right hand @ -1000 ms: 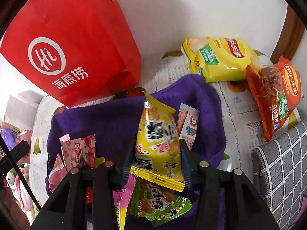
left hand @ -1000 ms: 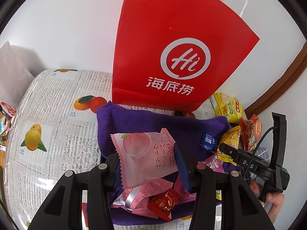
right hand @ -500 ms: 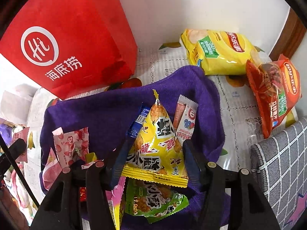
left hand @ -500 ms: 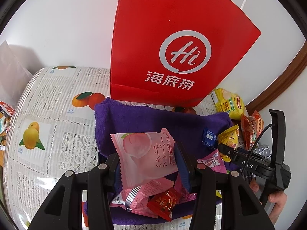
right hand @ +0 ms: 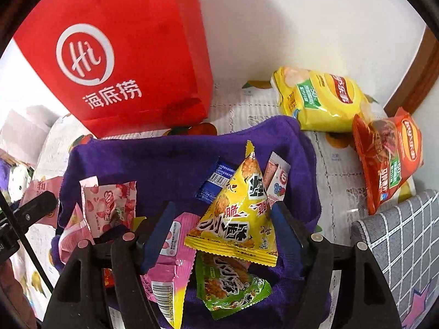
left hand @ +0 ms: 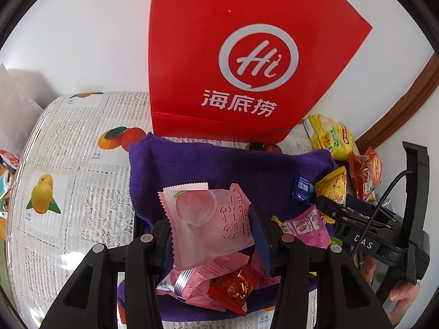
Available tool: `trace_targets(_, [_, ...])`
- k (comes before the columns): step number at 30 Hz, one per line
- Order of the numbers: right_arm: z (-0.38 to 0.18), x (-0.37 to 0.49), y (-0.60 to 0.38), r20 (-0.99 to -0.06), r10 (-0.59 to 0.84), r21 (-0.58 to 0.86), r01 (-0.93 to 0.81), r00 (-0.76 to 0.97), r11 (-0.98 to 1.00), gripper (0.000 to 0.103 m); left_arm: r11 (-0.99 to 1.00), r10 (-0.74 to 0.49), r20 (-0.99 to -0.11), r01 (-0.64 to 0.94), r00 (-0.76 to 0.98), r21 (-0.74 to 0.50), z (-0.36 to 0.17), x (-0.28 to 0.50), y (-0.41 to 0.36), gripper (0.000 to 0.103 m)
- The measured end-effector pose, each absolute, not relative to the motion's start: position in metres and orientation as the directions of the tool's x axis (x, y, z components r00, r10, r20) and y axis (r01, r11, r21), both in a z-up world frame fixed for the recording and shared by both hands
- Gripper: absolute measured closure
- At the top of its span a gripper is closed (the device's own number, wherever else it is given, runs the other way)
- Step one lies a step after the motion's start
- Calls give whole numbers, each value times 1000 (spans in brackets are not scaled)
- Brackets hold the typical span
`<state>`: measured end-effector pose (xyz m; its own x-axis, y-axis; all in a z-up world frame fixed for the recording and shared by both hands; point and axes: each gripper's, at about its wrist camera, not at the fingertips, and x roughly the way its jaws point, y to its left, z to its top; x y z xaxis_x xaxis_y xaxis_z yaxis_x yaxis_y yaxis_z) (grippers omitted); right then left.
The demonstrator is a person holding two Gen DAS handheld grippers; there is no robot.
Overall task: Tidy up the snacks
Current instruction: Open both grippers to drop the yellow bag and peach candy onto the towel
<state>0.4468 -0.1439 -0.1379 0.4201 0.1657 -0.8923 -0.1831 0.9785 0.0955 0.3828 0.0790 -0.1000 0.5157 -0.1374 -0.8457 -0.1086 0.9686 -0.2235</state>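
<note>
Seemingly midway: the left gripper [left hand: 211,233] clenches a pink peach packet [left hand: 208,219] above the purple cloth [left hand: 219,164]. The right gripper [right hand: 222,233] has just been opening, leaving the yellow triangular packet [right hand: 241,213] loose between its jaws on the pile, chip bags [right hand: 315,101] still off the cloth.

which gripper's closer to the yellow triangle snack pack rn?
Right. The yellow triangle pack lies between the right gripper jaws, which have just opened. The left gripper grips a pink peach packet apart.

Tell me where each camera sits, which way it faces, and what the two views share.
Left wrist: on the left gripper, angled down at the purple cloth; its jaws clamp a pink peach packet; the right gripper and a hand show.
Right wrist: on the right gripper, angled down; its just-opened jaws flank a yellow triangular packet.
Shared: cloth, red bag.
</note>
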Motion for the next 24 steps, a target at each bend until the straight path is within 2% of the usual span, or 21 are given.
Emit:
trace_targets(5, [-132,445,-144,-880,193,119,-192,435,974,30,973,-133,-852,-97,507,-210,-102,384,73,58])
trace_targets(8, [-126,443,-146,-870,206,133,-189,448,973,24,974,-133,-854,-93,504,-206,-103,385,71,58])
trace_targets(24, [-112,436,-144,-848,231,134,-230,478,964,23,980,-117,-869,-88,480,-180,-113,387,63,58])
